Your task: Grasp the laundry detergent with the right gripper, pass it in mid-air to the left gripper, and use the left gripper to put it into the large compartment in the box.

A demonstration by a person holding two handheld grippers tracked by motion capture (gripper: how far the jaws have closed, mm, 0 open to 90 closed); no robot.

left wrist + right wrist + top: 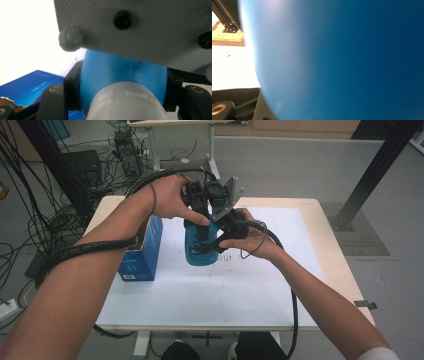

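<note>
My left tongs (202, 200) are clamped tight on the neck of the blue bottle (200, 251), just under its white cap (125, 105); in the left gripper view the black jaws sit against both sides of the blue shoulder. My right tongs (220, 237) are closed nearly as far as they go on the bottle's body, lower down on its right side; the right gripper view is so close that the blue wall blurs out and I cannot see the pads themselves. The grey plate (140, 27) of the right tongs hangs just above the left ones.

The bottle stands upright on the white sheet (280, 285) that covers the desk (335, 265), a little toward the far edge and left of the middle. I judge this is the step of steadying the body with one pair while the other works the top. The next move calls for holding the body firm and turning at the neck without tipping the bottle.

The blue box (145, 252) stands near the left edge, just beside the bottle, so there is little room that way. Toward the right and near edges the sheet is bare, and that is the open room I have.
</note>
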